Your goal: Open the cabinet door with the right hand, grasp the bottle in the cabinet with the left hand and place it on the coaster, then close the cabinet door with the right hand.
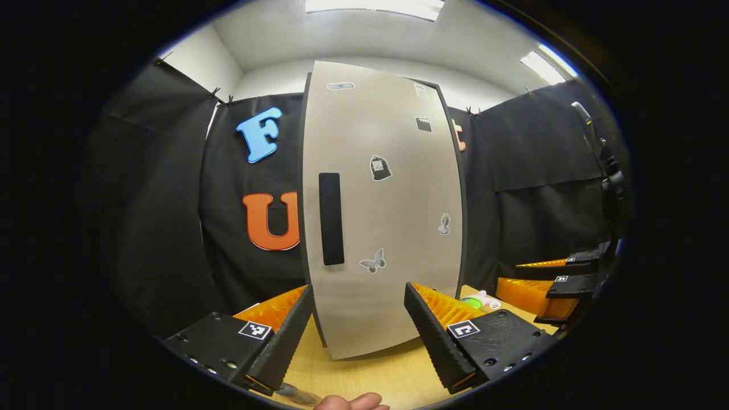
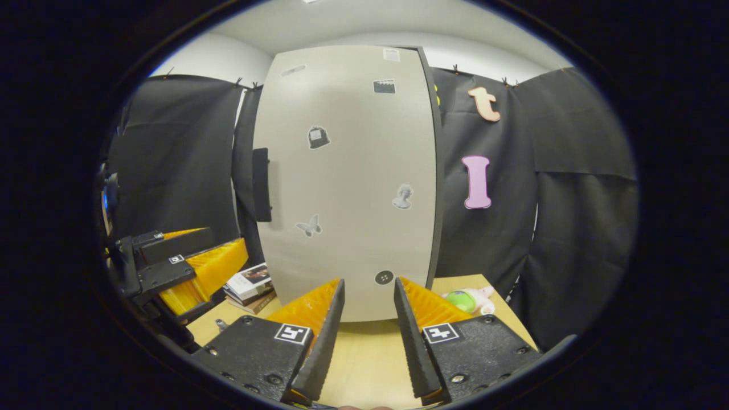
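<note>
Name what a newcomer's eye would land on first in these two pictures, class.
The tall grey cabinet door, shut and dotted with stickers, stands in the middle of the wooden table, with a black handle near its left edge. Both open tools face it: left tool, right tool.

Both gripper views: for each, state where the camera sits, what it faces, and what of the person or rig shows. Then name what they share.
Left gripper view: rides the left gripper, faces the closed cabinet door; a fingertip shows below.
Right gripper view: rides the right gripper, faces the door; left gripper at left.
Shared: door, handle, wooden table, green toy.
</note>
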`<state>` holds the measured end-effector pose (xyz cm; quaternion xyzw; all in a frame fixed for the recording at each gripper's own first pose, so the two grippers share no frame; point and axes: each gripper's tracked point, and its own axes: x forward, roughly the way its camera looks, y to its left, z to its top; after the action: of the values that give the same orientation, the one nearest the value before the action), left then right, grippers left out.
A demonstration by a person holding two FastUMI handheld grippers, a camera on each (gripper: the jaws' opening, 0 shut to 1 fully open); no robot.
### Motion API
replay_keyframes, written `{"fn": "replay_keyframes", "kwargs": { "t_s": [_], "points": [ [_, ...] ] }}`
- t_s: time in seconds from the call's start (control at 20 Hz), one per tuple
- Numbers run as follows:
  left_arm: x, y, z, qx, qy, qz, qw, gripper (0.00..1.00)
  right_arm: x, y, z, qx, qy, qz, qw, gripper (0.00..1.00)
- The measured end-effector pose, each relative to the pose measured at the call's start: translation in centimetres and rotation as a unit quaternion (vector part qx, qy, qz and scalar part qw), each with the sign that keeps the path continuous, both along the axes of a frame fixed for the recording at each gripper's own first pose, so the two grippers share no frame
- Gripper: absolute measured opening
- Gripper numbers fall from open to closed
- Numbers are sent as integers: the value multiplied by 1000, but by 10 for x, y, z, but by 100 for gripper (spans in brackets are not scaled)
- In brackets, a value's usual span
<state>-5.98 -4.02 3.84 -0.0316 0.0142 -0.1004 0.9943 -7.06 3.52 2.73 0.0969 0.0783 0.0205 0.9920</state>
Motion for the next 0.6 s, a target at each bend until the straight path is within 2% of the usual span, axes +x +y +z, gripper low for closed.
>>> {"fn": "replay_keyframes", "kwargs": {
  "t_s": [0.6],
  "points": [
    [-5,-1,4,-12,-10,-7,1000,96,-3,0,3,-3,-8,3,1000,59]
  ]
}}
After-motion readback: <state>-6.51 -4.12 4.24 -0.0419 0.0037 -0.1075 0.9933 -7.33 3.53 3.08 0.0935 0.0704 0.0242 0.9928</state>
